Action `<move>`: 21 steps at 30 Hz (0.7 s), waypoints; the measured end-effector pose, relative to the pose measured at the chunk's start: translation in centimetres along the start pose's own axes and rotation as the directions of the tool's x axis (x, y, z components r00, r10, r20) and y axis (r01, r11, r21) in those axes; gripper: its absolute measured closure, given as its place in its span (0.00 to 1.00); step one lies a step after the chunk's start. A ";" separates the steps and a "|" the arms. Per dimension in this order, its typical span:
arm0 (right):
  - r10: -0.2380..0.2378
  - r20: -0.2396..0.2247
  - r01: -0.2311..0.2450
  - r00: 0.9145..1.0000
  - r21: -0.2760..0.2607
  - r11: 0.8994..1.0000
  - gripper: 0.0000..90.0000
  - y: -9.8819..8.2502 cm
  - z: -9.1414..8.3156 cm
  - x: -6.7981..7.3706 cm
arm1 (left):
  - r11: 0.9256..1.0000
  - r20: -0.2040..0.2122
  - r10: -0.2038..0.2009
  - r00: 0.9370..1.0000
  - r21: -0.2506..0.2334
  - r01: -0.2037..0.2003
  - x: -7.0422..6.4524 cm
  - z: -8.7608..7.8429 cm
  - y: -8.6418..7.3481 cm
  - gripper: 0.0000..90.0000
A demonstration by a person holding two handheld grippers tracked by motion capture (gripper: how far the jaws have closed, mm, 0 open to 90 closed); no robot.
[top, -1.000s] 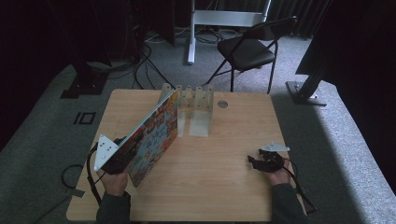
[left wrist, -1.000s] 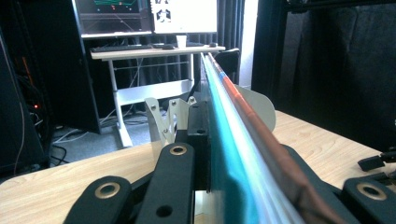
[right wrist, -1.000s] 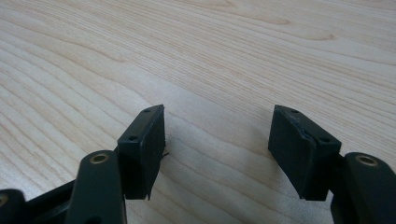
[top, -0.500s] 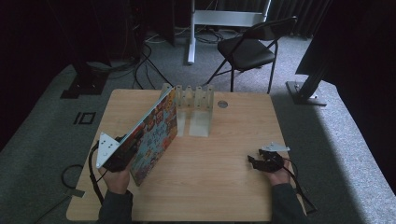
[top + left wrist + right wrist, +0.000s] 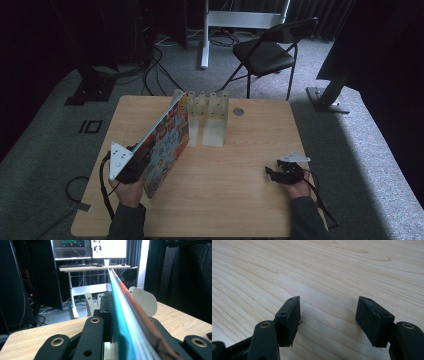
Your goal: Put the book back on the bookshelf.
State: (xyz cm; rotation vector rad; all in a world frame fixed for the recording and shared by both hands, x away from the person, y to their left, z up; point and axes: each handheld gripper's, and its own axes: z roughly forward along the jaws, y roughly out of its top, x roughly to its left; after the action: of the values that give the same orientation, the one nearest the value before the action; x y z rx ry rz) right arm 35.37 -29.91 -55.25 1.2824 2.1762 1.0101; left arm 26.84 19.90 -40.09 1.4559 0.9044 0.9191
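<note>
Nearest, by the table's [image 5: 235, 200] front edge, both hands came in: the left hand [image 5: 126, 191] toward the front left corner, the right hand [image 5: 298, 189] toward the front right. The left gripper [image 5: 142, 162] pinched a book [image 5: 167, 142] at its lower edge, jaws pressed onto the covers (in the left gripper view the book [image 5: 125, 315] ran edge-on between the jaws, teal on one side and red-brown on the other). The book stood tilted, its colourful cover facing right, its bottom near the front left part of the table and its top reaching toward the back edge. The right gripper [image 5: 274, 174] sat low over bare wood near the right edge, well apart from the book; its jaws stood spread with nothing between them, as the right gripper view [image 5: 328, 320] showed. Farther back, a clear rack [image 5: 207, 107] with upright dividers stood at the middle of the back edge, the book's top just beside its left end. Beyond the table stood a chair [image 5: 265, 52].
</note>
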 end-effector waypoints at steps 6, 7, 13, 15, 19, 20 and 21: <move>0.000 0.000 0.000 1.000 0.000 1.000 0.40 0.0 0.0 0.0 | 1.000 -0.021 -0.011 1.000 -0.001 0.011 -0.1 0.2 0.0 0.89; 0.000 0.000 0.000 1.000 0.000 1.000 0.40 0.0 0.0 0.0 | 1.000 -0.028 -0.014 1.000 -0.002 0.014 -0.1 0.2 0.0 0.89; 0.000 0.000 0.000 1.000 0.000 1.000 0.40 0.0 0.0 0.0 | 1.000 -0.056 -0.018 0.998 -0.006 0.018 -0.3 0.4 -0.1 0.89; -0.001 0.000 0.001 1.000 0.000 1.000 0.40 0.0 0.0 0.0 | 1.000 -0.063 -0.020 0.998 -0.007 0.019 -0.4 0.5 -0.2 0.89; 0.000 0.000 0.000 1.000 0.000 1.000 0.40 0.0 0.0 0.0 | 1.000 -0.074 -0.017 0.997 -0.010 0.016 -0.6 0.7 -0.2 0.89; 0.000 0.000 0.000 1.000 0.000 1.000 0.40 0.0 0.0 0.0 | 1.000 -0.077 -0.017 0.997 -0.011 0.016 -0.7 0.8 -0.2 0.89; 0.000 0.000 0.000 1.000 0.000 1.000 0.40 0.0 0.0 0.0 | 1.000 -0.080 -0.016 0.997 -0.010 0.015 -0.7 0.8 -0.2 0.89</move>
State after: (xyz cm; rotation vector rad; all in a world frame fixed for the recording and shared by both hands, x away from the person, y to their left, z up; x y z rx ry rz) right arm 35.37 -29.92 -55.25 1.2829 2.1764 1.0104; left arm 27.32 18.96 -40.40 1.4105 0.9683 0.9744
